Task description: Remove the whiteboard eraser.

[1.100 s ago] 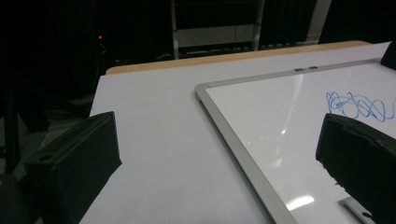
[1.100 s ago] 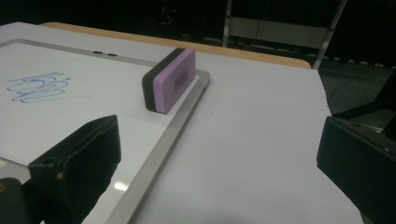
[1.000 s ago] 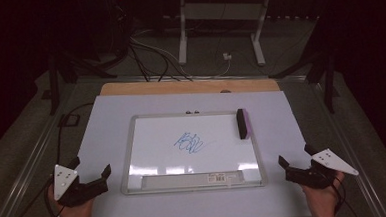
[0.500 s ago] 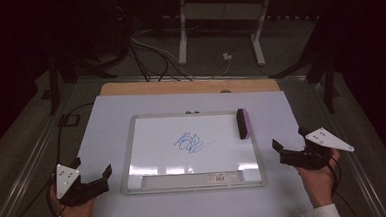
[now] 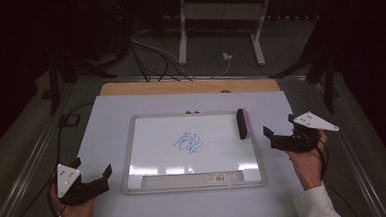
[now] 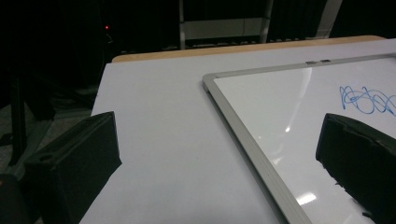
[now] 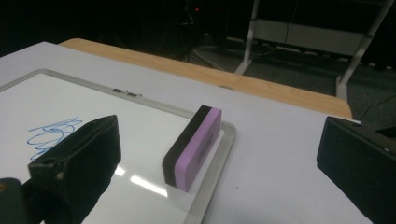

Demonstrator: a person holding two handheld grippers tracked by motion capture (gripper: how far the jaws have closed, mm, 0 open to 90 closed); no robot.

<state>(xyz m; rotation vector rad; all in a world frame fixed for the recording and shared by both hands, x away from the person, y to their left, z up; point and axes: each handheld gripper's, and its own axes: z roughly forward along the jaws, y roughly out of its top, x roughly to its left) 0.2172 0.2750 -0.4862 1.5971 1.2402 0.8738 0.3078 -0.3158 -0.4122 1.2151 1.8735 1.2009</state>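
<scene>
The left gripper (image 6: 219, 186) has its two black jaws wide apart, with nothing between them. The left jaw is over the pale table (image 6: 159, 121), and the right jaw is over the whiteboard (image 6: 289, 107). The grey frame of the board runs diagonally between the jaws. A blue scribble (image 6: 366, 99) is on the board, just above the right jaw. Light reflects on the board surface. Behind the table the room is dark, with a small red light (image 6: 107, 27).
</scene>
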